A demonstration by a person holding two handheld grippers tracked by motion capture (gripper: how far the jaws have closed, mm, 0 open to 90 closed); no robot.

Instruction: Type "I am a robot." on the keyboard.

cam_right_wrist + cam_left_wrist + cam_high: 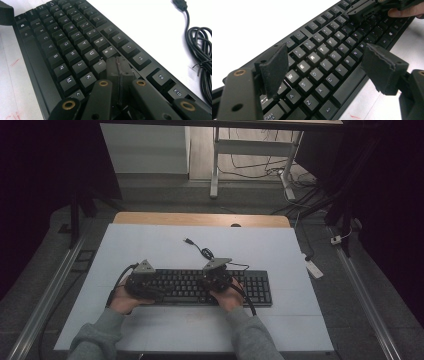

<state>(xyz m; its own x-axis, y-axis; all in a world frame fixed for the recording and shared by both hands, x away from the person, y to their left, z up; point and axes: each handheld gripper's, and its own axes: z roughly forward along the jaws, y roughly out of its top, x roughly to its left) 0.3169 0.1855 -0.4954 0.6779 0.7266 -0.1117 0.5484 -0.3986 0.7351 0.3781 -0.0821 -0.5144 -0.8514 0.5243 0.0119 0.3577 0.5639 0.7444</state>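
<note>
Keyboard [210, 287] flat on table [150, 250], near front edge. Right gripper [120, 71] closed, empty, tip over I/O keys. Left gripper [324, 67] open above left keys. Risk: blunt closed tip likely presses neighbouring key; slanted approach may slip off.

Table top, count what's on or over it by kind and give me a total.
Keyboard: 1
Coiled black cable with its plug: 1
Handheld grippers: 2, the left gripper with fingers apart above the keys, the right gripper with fingers closed together over the keys
Total: 4
</note>
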